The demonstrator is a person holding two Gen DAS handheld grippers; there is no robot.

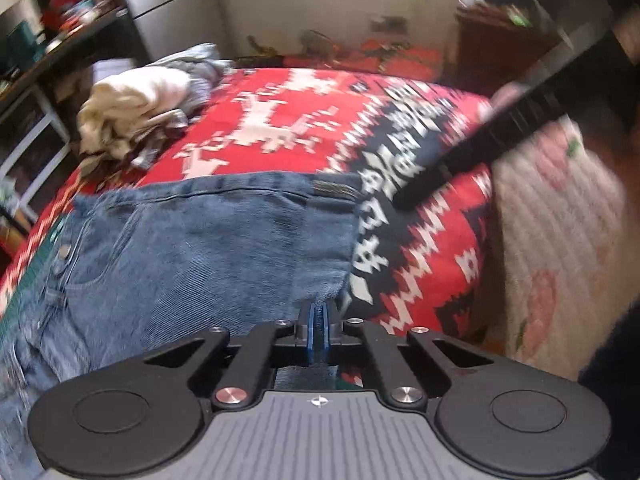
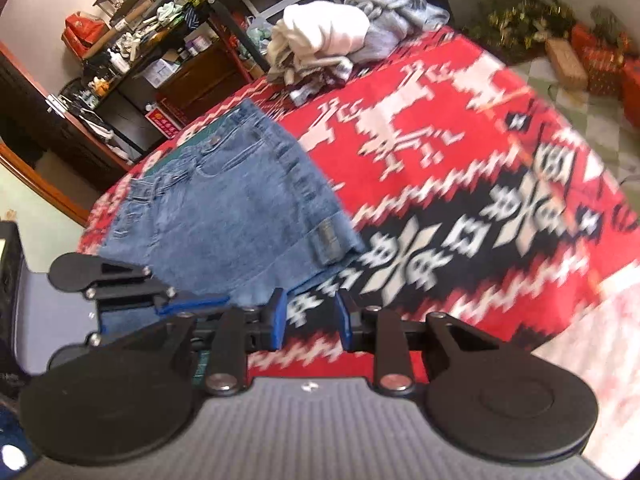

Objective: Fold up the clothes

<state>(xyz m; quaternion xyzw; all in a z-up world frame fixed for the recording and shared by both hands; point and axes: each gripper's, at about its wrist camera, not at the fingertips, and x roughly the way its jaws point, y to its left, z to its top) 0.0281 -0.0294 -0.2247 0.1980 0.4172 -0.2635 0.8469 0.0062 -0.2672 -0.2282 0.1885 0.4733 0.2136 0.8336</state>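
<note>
1. Jeans (image 1: 208,240) lying folded flat on the near part of the bed, close to its front edge, waistband and button toward the bed's left side, a hem edge with a small brown label toward the middle. Doubled over already, judging by the compact block of denim.

2. Left gripper (image 1: 318,332) clenched on the near edge of the denim, blue pads pressed together with cloth pinched between them. Probably held so to pin or lift that edge for the next fold.

3. Right gripper (image 2: 310,320) released, jaws standing apart, nothing between them but the blanket below. Poised just beside the near right corner of the jeans, not touching as far as can be told; likely placed there to take that corner and match the left's hold.

4. Patterned blanket (image 2: 460,168) in red, black and white spread across the bed, serving as the flat folding surface; bare stretch to the right of the jeans leaves room to turn the garment over.

5. Pile of unfolded clothes (image 2: 328,36) heaped at the far left corner of the bed, well apart from the jeans, seemingly kept out of the working space until needed.

6. Shelves (image 2: 152,40) with clutter beyond the bed's left side; blurred, details unclear.
</note>
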